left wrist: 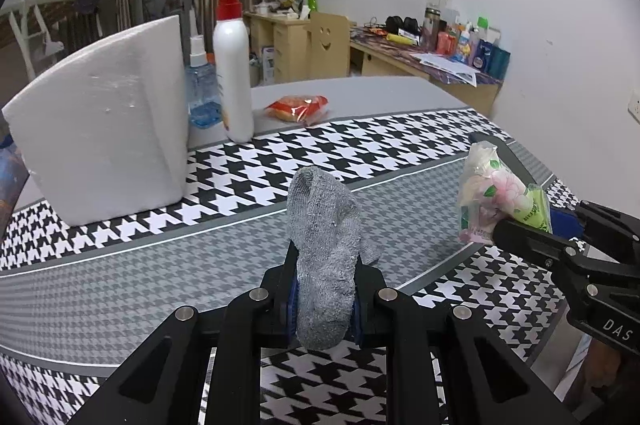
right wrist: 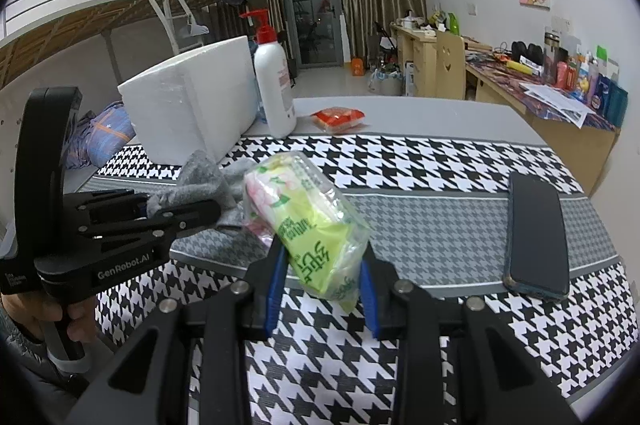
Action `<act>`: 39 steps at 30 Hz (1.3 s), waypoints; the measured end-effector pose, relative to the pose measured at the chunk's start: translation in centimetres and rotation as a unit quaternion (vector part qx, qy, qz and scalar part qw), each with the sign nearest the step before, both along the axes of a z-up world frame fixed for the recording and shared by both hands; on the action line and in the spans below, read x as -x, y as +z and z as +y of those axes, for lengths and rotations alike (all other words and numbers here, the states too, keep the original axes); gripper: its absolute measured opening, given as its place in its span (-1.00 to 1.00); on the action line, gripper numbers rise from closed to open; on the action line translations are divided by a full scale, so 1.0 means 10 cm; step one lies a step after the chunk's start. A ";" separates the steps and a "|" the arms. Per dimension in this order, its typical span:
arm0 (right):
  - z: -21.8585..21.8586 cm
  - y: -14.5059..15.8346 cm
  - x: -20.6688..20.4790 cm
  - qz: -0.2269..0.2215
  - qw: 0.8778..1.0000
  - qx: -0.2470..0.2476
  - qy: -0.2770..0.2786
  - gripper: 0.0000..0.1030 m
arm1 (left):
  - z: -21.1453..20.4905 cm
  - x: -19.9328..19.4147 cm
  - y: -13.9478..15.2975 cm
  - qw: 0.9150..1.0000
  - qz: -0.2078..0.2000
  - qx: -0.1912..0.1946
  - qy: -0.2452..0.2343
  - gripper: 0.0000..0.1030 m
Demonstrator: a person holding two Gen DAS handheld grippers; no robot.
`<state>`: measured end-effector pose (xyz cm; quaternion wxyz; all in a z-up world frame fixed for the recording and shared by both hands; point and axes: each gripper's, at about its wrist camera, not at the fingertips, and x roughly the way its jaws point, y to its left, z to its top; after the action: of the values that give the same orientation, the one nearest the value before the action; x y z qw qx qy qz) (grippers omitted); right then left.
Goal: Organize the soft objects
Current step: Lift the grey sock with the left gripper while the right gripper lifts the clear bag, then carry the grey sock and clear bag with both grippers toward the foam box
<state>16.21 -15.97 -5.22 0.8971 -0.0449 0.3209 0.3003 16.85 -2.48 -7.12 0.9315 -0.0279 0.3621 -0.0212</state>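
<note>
We see the left tool (left wrist: 325, 299) clamped on a grey knitted sock (left wrist: 326, 245), the right tool (right wrist: 323, 285) gripping a green plastic-wrapped tissue pack (right wrist: 310, 225); both lifted, neither yet placed in the white foam box (left wrist: 100, 141).

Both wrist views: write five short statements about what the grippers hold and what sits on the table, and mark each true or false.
1. The left gripper is shut on a grey sock. True.
2. The right gripper holds the red snack packet. False: it clamps a green and pink tissue pack; the red snack packet lies on the table.
3. A dark phone lies flat on the houndstooth cloth. True.
4. The white pump bottle lies on its side. False: it stands upright.
5. A white foam block stands beside the bottle. True.
</note>
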 end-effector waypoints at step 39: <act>0.73 0.38 0.30 -0.046 0.998 -0.016 0.030 -0.27 | 0.79 0.53 0.40 0.996 -0.059 -0.024 0.063 -0.59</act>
<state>13.23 -8.67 -1.37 0.9022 -0.0542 0.2726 0.3299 11.53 5.39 -3.15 0.9511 -0.0273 0.3046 0.0445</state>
